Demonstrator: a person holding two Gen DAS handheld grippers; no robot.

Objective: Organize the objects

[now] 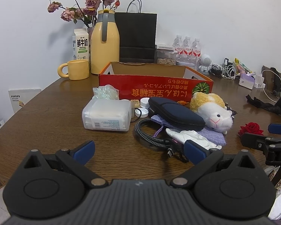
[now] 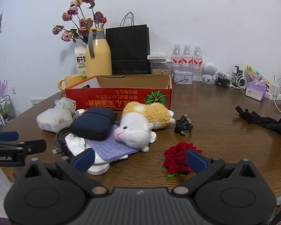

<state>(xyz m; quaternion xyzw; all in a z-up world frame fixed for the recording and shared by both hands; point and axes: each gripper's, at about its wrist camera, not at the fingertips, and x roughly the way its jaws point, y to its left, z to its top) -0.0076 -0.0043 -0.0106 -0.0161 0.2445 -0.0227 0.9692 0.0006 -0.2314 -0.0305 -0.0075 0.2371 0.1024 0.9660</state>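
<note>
Left gripper [image 1: 138,152]: jaws spread wide, holding nothing, hovering low over the near edge of the table [image 1: 46,116]
Right gripper [image 2: 139,158]: jaws also released and empty — the red rose [image 2: 178,156] lies just ahead, near its right finger
Pile in front: braided cable [image 1: 149,136], crumpled white tissue [image 1: 191,136], purple cloth pouch [image 2: 110,148], dark blue zip case [image 1: 176,115] on top of the pouch, toy hamster [image 2: 142,125], clear plastic box [image 1: 106,115], small white round lids [image 1: 141,112], a clear bubbly bag [image 1: 105,92]
Short black cable [image 2: 183,124]: coiled, alone, right of the toy
Red carton [image 1: 155,88]: behind the pile; as far as its open top shows, the inside looks empty
Progress: I judge the task as hardly begun — all loose things are on the table, none in the carton
What is left: probably to move each thing into the carton, one by one
Writing on carton: yellow Japanese text, upside down, beside a green pumpkin picture; I cannot read it surely
Writing on left gripper, in the right view: "enRobot.AI", cut at the edge
Milk carton [image 1: 81,44]: "FRESH MILK" under large Chinese characters
Water bottles [image 2: 186,60]: red labels, too small to read
</note>
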